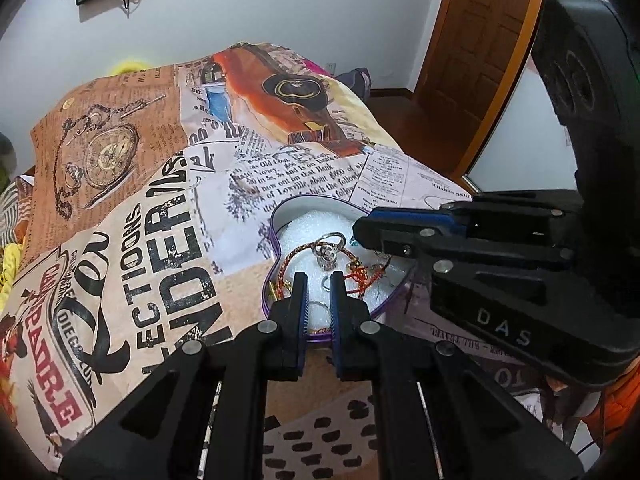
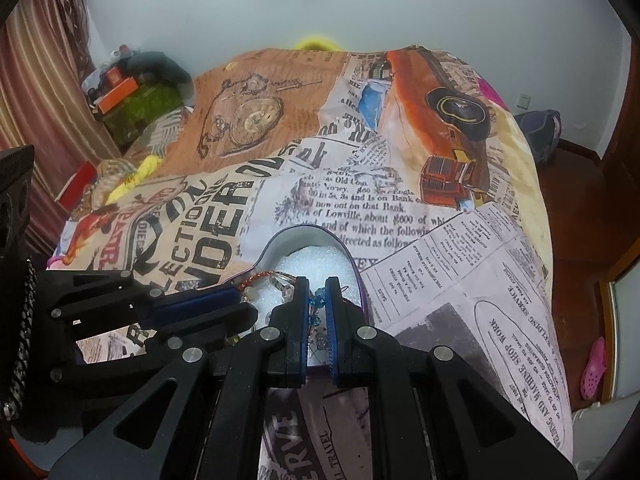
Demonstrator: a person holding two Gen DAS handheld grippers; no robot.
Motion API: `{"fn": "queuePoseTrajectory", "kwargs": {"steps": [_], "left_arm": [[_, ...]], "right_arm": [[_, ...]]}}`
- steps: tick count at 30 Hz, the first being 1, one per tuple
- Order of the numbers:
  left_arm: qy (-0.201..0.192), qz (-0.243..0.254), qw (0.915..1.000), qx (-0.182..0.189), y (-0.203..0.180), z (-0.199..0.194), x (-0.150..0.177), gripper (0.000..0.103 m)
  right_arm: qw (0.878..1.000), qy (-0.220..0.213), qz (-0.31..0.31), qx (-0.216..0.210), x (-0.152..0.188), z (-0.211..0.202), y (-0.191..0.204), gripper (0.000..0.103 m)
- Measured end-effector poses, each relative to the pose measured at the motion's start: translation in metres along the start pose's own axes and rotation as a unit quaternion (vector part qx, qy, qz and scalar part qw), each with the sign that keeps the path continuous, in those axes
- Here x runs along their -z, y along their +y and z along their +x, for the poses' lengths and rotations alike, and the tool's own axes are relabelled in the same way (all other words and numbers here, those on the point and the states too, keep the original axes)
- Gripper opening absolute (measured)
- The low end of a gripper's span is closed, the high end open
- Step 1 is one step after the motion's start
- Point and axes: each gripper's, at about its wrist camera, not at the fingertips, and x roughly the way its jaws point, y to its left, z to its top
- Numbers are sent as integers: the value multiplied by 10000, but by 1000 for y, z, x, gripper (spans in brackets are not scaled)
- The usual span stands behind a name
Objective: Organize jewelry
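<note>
A heart-shaped purple tin [image 1: 276,216] with white foam inside lies on the newspaper-print cloth; it also shows in the right wrist view [image 2: 280,240]. In it lie a red-gold braided bracelet [image 1: 298,252], silver rings [image 1: 329,249] and red thread pieces [image 1: 362,274]. My left gripper [image 1: 319,280] hovers over the tin's near edge, jaws slightly apart, a thin silver ring [image 1: 326,282] beside them. My right gripper [image 2: 317,284] is over the tin, jaws close around a blue beaded piece [image 2: 319,296]. The right gripper [image 1: 362,232] also reaches in from the right in the left view.
The printed cloth [image 1: 160,200] covers the whole raised surface. A wooden door [image 1: 480,60] stands to the right, with dark floor [image 2: 572,200] beyond the cloth's edge. Boxes and clutter [image 2: 128,92] sit at the far left by a curtain.
</note>
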Motion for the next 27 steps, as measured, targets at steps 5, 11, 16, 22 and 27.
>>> {"fn": "queuePoseTrajectory", "kwargs": {"steps": [5,11,16,22,27], "left_arm": [[-2,-22,10000,-32,1,-8,1,9],[-150,-111,9998,-78,4,-27,-1,15],[-401,-197,9989,-108,4,-55,-4,16],[-1010,-142,9940,-384,-2,-110,-7,16],[-1712,-238,9840,-438,-7,-175,-6,16]], "right_arm": [[9998,-52,123,112,-1,-8,-2,29],[9990,-349,112,271,-3,-31,2,41],[9979,-562,51,319,-3,-53,10,41],[9936,-1054,-6,395,0,-96,29,41],[9839,-1707,-174,503,5,-148,56,41]]}}
